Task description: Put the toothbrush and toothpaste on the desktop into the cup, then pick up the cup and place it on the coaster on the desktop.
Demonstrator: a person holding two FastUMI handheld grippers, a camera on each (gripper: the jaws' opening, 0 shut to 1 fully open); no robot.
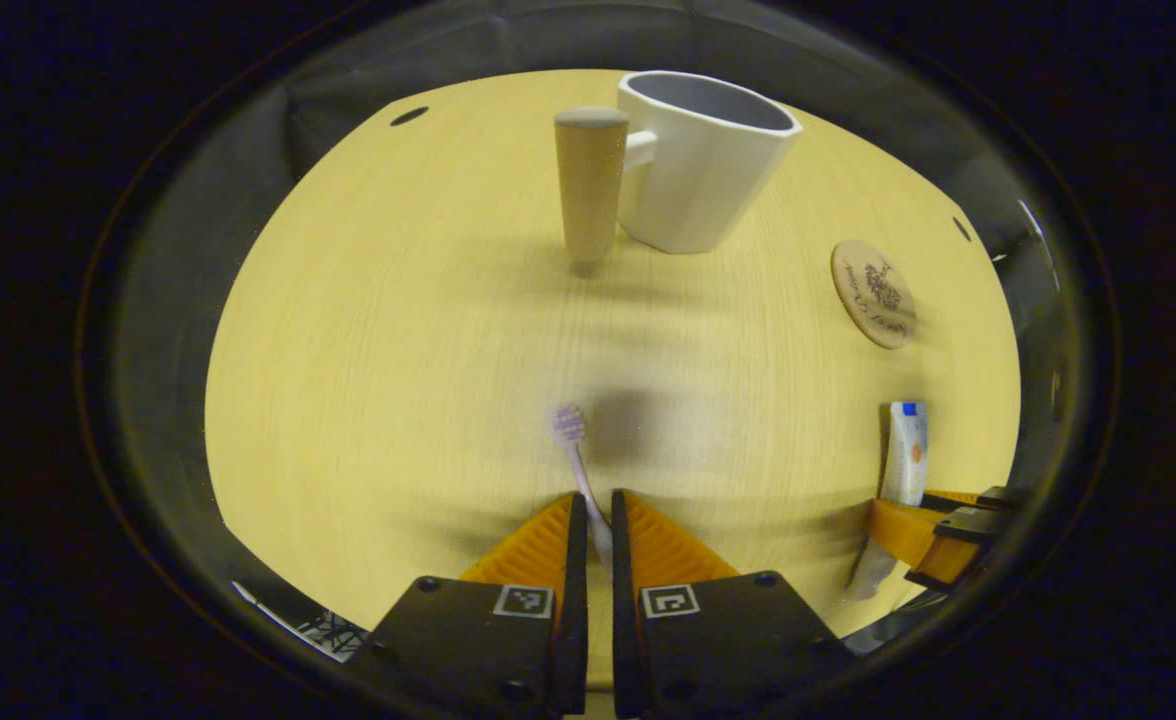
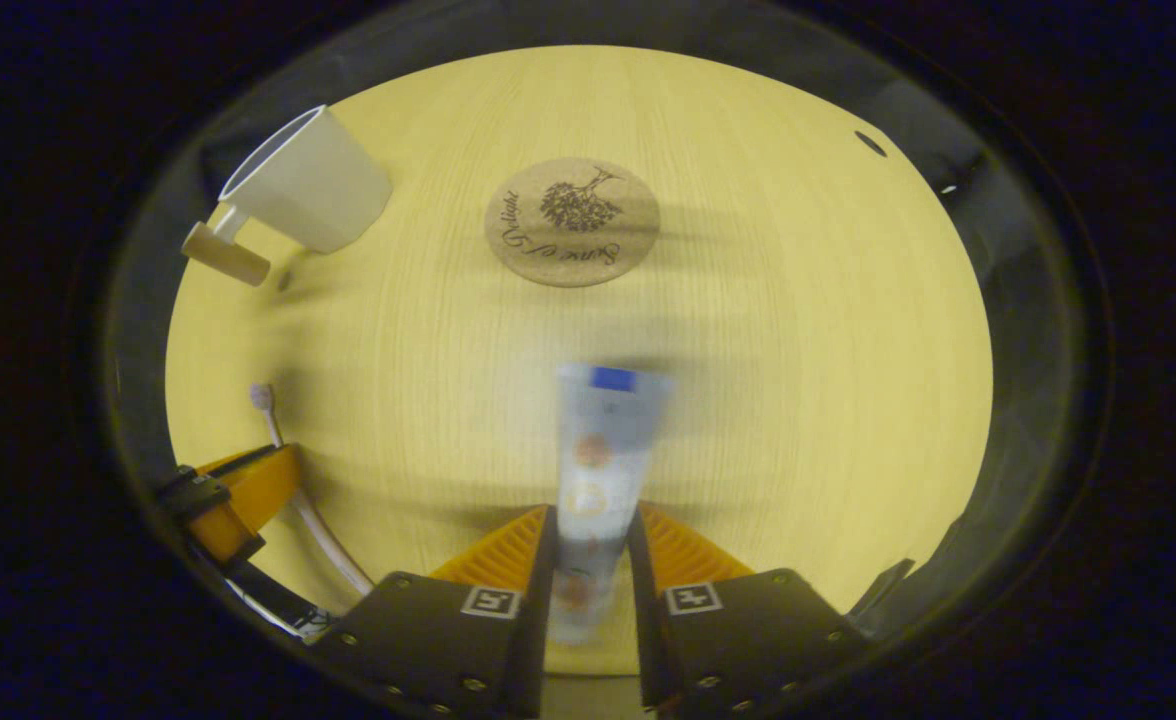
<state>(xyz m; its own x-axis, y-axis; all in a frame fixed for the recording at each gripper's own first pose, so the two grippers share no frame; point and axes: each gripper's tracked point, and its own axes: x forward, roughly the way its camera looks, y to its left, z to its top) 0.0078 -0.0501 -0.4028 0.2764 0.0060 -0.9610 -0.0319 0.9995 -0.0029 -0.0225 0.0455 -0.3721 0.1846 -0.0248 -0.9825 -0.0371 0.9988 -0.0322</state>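
Observation:
My left gripper (image 1: 596,515) is shut on the handle of a toothbrush (image 1: 576,455), whose purple head points ahead above the table. A white cup (image 1: 700,165) with a wooden handle (image 1: 588,180) stands at the far side. My right gripper (image 2: 591,530) is shut on a white toothpaste tube (image 2: 598,450) with a blue end, held above the wood. The round cork coaster (image 2: 572,222) lies just beyond the tube. In the right gripper view the left gripper (image 2: 238,490) with the toothbrush (image 2: 293,480) is at the left, and the cup (image 2: 308,182) sits at the far left.
The yellow wooden tabletop (image 1: 398,350) spreads under both grippers, with dark booth walls beyond its edges. In the left gripper view the coaster (image 1: 873,293) lies to the right of the cup, and the right gripper (image 1: 923,540) with the toothpaste (image 1: 903,460) is at the lower right.

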